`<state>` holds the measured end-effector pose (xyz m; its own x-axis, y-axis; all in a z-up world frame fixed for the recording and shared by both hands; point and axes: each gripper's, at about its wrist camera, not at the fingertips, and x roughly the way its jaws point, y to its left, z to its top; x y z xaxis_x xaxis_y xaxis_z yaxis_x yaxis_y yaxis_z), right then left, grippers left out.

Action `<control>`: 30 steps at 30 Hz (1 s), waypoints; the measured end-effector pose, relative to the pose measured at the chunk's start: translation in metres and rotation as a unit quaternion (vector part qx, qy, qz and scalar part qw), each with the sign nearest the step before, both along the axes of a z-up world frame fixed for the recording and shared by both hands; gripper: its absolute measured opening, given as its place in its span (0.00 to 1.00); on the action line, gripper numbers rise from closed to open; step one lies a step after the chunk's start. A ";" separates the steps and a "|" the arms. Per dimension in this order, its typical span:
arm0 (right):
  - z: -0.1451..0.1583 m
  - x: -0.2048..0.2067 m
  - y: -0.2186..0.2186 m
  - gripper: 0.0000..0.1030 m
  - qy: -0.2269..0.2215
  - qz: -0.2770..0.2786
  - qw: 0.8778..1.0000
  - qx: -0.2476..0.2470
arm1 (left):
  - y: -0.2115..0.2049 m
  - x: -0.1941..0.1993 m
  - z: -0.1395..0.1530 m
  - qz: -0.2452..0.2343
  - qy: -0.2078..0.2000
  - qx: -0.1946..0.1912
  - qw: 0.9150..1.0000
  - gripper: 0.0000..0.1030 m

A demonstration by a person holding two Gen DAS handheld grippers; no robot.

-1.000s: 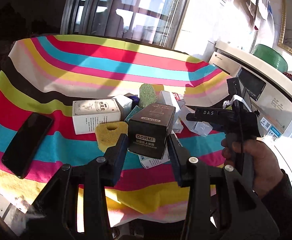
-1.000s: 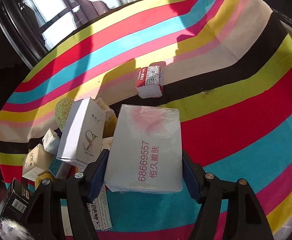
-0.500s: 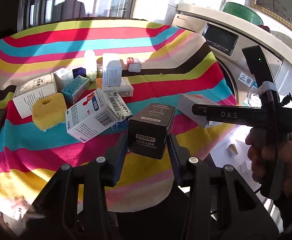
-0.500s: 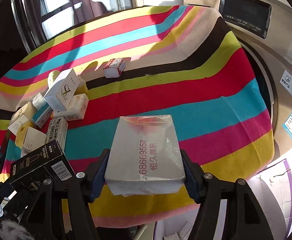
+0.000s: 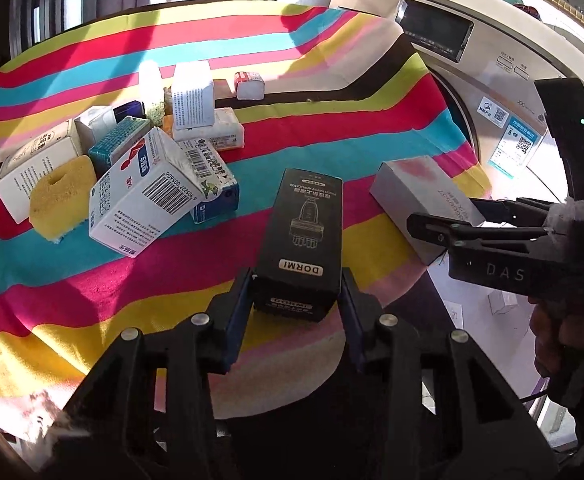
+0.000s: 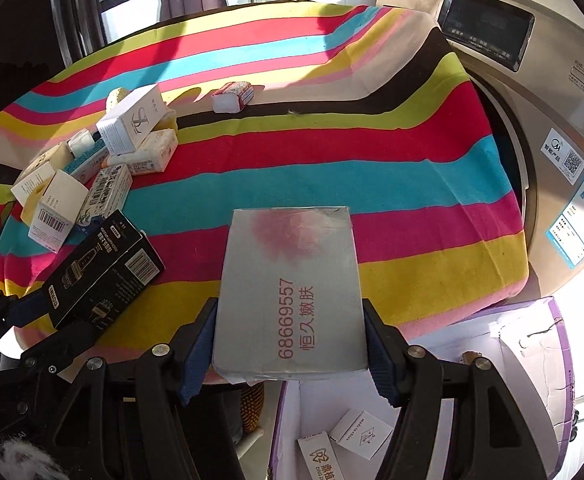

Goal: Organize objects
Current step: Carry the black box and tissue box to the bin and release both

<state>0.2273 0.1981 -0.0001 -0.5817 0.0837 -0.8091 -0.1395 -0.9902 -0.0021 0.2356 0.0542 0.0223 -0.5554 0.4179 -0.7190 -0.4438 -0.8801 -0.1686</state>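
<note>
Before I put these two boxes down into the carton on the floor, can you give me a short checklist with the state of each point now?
1. Left gripper clamps the black DORMI box: ok.
2. Right gripper clamps the grey box: ok.
3. Grey box is over the carton opening: ok.
4. Black box is over the carton: not ok, it hangs over the striped cloth edge.
5. Free room in the carton: cannot tell, small white boxes lie inside.
</note>
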 end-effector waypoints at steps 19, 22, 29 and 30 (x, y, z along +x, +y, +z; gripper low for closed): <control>0.020 0.047 0.041 0.65 0.016 -0.057 0.997 0.052 | 0.070 0.017 0.019 -0.107 -0.022 0.031 0.994 0.42; 0.019 0.057 0.051 0.65 0.012 -0.072 0.995 0.062 | 0.085 0.023 0.020 -0.129 -0.025 0.029 0.991 0.42; 0.014 0.077 0.068 0.65 -0.006 -0.100 0.992 0.080 | 0.115 0.032 0.015 -0.169 -0.041 0.024 0.985 0.42; 0.013 0.080 0.072 0.65 -0.009 -0.106 0.991 0.081 | 0.117 0.034 0.014 -0.173 -0.041 0.023 0.984 0.42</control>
<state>0.3069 0.2697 0.0130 -0.5234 0.3326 -0.7845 -0.3427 -0.9251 -0.1636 0.2699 0.1717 0.0364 -0.3155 0.6042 -0.7317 -0.6981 -0.6701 -0.2524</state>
